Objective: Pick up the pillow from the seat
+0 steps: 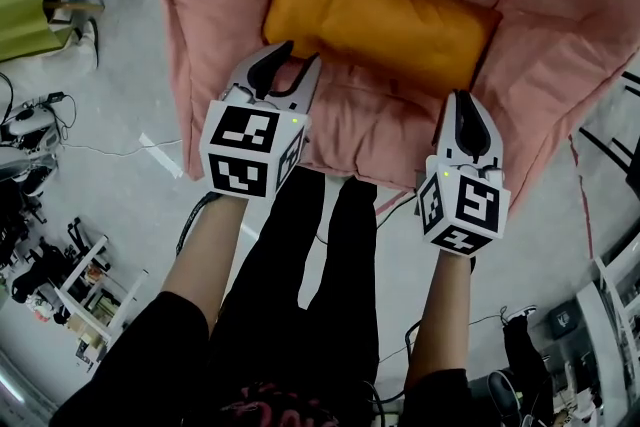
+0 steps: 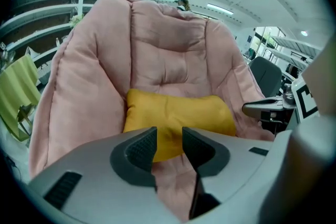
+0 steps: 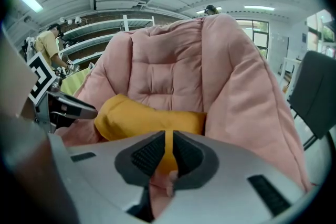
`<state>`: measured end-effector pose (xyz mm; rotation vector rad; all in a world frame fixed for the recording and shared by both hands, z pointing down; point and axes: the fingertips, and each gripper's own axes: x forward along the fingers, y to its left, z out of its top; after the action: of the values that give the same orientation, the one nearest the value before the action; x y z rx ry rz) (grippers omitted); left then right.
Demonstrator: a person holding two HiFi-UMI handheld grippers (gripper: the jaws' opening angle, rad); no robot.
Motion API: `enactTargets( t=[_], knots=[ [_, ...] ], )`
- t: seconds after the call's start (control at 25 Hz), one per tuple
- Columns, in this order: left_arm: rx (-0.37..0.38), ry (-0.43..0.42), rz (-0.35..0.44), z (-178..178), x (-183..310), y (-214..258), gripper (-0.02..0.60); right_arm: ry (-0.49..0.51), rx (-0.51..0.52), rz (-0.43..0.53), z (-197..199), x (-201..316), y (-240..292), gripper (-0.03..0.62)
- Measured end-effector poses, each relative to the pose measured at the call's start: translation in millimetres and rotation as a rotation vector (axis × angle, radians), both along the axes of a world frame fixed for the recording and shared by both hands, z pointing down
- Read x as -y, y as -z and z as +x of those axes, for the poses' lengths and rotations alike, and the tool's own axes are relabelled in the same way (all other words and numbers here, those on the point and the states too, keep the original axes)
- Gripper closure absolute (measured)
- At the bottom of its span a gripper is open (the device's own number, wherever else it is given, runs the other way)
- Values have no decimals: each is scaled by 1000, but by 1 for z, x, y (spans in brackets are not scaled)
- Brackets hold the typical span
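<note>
Where the pink padded seat (image 1: 200, 35) dips at its middle, the orange pillow (image 1: 380, 20) lies crosswise, its long side running left to right and its far edge against the foot of the backrest. I hold one hand-held gripper in each hand, both angled down toward the pillow's near edge.

Left hand-held gripper (image 1: 300, 55): its jaws stand moderately apart with nothing between the pads. Its tips hang over the seat cushion just beside the pillow's near-left corner, and I cannot tell whether they touch it. In the left gripper view the pillow shows through the gap, beyond the jaws.

Right hand-held gripper (image 1: 462, 100): its jaws are drawn together to a thin slit and grip nothing. Its tips lie near the pillow's near-right end, above the seat's front edge.

Each hand-held gripper carries a marker cube, left (image 1: 250, 150) and right (image 1: 465, 210). My legs in dark trousers (image 1: 320, 255) stand on the grey floor (image 1: 120, 135) on the near side of the seat.
</note>
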<state>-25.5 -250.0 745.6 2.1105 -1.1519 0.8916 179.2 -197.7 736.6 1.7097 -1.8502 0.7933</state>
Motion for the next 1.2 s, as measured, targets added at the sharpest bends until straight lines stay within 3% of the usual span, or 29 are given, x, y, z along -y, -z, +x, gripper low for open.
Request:
enactTargets(
  t=[0.08,0.32,0.6,0.72,1.2],
  knots=[
    [1,26,17,-2,8,1,436,-9,20,-9,3,3,-3,486],
    [7,30,-10,-2,17,-9,353,-6,59,-58,3,12,-20,390],
    [31,63,-18,-8,34,-16,307,-19,83,-109,9,23,-36,289],
    [27,93,-18,-8,41,-16,288,-27,96,-130,11,27,-42,266],
    [75,76,-72,-3,52,-39,247,-75,153,-240,17,37,-72,238]
  ],
)
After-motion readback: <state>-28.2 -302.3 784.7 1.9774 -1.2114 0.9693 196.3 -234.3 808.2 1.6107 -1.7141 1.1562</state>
